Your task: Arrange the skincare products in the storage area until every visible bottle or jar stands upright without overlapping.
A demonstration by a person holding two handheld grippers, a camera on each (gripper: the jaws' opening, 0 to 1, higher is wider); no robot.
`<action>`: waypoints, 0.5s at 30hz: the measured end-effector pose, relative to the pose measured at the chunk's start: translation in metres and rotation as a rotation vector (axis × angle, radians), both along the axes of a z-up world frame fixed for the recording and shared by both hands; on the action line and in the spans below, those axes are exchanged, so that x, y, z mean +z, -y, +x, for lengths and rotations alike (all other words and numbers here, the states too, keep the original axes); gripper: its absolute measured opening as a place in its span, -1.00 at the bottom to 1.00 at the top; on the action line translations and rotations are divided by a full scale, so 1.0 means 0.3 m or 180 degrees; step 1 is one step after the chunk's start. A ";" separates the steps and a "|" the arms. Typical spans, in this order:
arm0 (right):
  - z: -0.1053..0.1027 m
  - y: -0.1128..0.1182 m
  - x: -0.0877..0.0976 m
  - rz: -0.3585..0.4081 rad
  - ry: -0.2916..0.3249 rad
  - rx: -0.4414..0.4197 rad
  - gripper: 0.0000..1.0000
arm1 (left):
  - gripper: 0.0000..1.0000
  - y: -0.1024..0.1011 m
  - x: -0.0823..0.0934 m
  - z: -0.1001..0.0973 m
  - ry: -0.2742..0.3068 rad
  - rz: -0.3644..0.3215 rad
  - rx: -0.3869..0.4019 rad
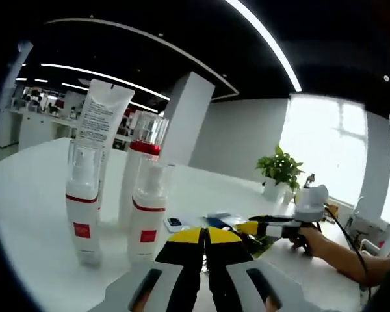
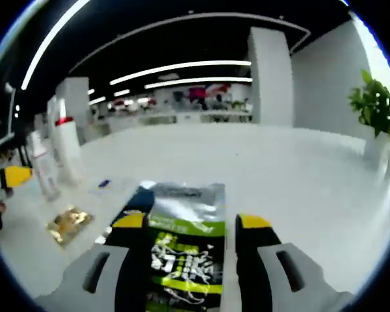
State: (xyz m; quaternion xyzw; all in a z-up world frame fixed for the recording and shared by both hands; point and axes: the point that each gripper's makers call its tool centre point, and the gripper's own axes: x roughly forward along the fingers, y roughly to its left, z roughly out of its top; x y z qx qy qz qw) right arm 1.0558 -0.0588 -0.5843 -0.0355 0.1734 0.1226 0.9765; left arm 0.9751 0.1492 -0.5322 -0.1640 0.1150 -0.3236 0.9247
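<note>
Bright ceiling strips (image 1: 266, 39) and a glaring, blown-out window (image 1: 315, 146) light the white table (image 2: 247, 162); fisheye bending and soft blur mark both views' edges.

Grey left gripper (image 1: 205, 242) and right gripper (image 2: 191, 229); black jaws tipped yellow; black cable (image 1: 351, 242)

Print on white tube (image 1: 101, 112) behind front pump bottle (image 1: 82, 211) too blurred to read. Red-collared bottle (image 1: 143, 166) partly hidden by second pump bottle (image 1: 149, 214) in front. Small dark-faced item (image 1: 174, 223) right of that bottle too small to identify. Green-and-silver pouch (image 2: 179, 244) cut off at bottom edge. Gold item (image 2: 69, 223) left of pouch blurred, possibly foil sachet.
</note>
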 end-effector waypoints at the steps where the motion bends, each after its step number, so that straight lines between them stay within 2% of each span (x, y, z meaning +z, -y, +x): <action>1: -0.004 -0.005 -0.004 -0.0075 -0.0001 0.0016 0.06 | -0.98 0.000 0.000 0.001 0.0004 0.0004 0.0001; 2: -0.003 -0.017 0.003 -0.0099 0.0075 0.0013 0.04 | -0.98 -0.003 0.001 0.006 0.0004 0.0005 -0.0001; 6: -0.014 -0.040 0.004 -0.0194 0.0082 -0.0007 0.01 | -0.98 0.004 -0.009 0.000 -0.0021 0.0015 -0.0010; 10: -0.016 -0.043 -0.003 -0.0079 0.0049 -0.0068 0.01 | -0.98 0.007 -0.022 0.007 -0.0021 0.0089 -0.0010; 15: -0.014 -0.064 -0.004 -0.0088 0.0004 -0.0133 0.01 | -0.98 0.012 -0.027 0.007 -0.0009 0.0154 -0.0022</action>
